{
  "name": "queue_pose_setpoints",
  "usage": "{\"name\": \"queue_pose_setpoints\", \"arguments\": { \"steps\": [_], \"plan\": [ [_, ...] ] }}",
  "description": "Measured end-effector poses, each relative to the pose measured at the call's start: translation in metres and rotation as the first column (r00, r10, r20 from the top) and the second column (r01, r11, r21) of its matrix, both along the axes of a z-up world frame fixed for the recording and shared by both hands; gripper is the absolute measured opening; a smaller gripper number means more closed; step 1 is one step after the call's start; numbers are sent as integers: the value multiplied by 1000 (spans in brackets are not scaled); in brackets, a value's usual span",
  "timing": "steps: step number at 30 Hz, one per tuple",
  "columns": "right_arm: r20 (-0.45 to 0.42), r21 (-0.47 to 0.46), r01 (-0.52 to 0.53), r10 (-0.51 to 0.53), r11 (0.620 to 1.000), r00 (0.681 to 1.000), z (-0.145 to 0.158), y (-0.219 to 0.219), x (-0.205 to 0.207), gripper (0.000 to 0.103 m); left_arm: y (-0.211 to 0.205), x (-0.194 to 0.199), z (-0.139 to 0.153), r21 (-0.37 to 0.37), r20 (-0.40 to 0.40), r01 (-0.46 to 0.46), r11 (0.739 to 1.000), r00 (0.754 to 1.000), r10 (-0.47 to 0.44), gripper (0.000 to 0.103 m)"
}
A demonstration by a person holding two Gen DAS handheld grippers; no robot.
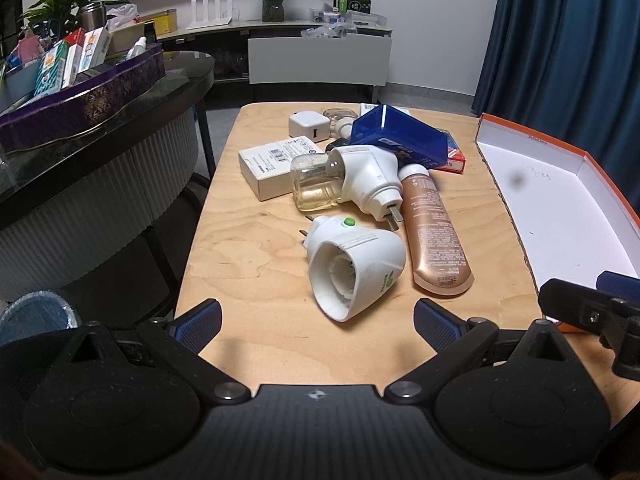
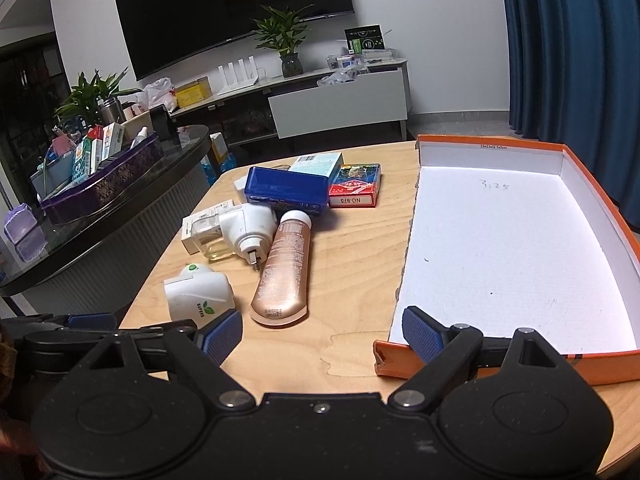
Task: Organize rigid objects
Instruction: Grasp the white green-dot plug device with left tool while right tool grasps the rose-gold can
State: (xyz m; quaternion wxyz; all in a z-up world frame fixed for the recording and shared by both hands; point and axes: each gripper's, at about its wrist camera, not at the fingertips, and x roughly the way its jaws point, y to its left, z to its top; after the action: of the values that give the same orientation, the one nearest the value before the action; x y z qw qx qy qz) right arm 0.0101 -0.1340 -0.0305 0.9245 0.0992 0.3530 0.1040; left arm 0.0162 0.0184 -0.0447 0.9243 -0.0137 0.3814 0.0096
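Observation:
A pile of objects lies on the wooden table (image 1: 248, 264): a white plug-in diffuser with a green dot (image 1: 352, 268), a second plug-in with a liquid bottle (image 1: 344, 180), a copper tube (image 1: 434, 228), a blue box (image 1: 400, 136), a white box (image 1: 272, 164), a white charger (image 1: 308, 124) and a red card pack (image 2: 354, 190). An orange-edged white tray (image 2: 516, 248) lies to the right, empty. My left gripper (image 1: 318, 322) is open, just in front of the green-dot diffuser. My right gripper (image 2: 322, 334) is open at the tray's near left corner.
A dark round side table (image 1: 132, 108) with a purple tin of boxes (image 1: 80, 92) stands to the left. A TV bench (image 2: 336, 96), plants and a television (image 2: 232, 8) line the back wall. Blue curtains (image 2: 576, 48) hang at right.

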Motion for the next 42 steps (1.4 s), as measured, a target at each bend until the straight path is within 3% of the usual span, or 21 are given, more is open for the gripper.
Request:
{"name": "queue_pose_setpoints", "arguments": {
  "steps": [7, 14, 20, 21, 26, 31, 35, 40, 41, 42],
  "plan": [
    [9, -11, -1, 1, 1000, 1000, -2, 0, 2, 102, 1, 17, -10, -2, 36, 34, 999, 999, -34, 103],
    [23, -29, -8, 9, 1000, 1000, -3, 0, 12, 102, 0, 40, -22, 41, 63, 97, 994, 993, -99, 103],
    [11, -26, -47, 47, 999, 999, -5, 6, 33, 102, -3, 48, -34, 43, 96, 156, 987, 983, -160, 81],
    [11, -30, -56, 57, 998, 998, -6, 8, 37, 102, -3, 47, -34, 35, 105, 158, 987, 981, -161, 73],
    [-5, -59, -113, 113, 992, 994, -12, 25, 70, 102, 5, 47, -34, -16, 140, 136, 991, 981, -133, 72],
    [-94, -62, -153, 147, 986, 985, -29, 42, 108, 102, 11, 41, -27, -17, 173, 100, 995, 980, -96, 72],
    [-134, -114, -187, 171, 976, 976, -45, 56, 129, 92, 17, 41, -24, -38, 178, 92, 995, 981, -84, 72],
    [-114, -171, -189, 171, 967, 979, -50, 66, 145, 93, 17, 43, -25, -52, 186, 93, 994, 979, -82, 72],
    [-116, -172, -181, 163, 968, 980, -50, 66, 147, 89, 17, 43, -25, -58, 188, 93, 994, 979, -80, 72],
    [-115, -165, -176, 158, 971, 981, -49, 67, 149, 74, 16, 43, -25, -60, 190, 91, 994, 979, -78, 72]
  ]
}}
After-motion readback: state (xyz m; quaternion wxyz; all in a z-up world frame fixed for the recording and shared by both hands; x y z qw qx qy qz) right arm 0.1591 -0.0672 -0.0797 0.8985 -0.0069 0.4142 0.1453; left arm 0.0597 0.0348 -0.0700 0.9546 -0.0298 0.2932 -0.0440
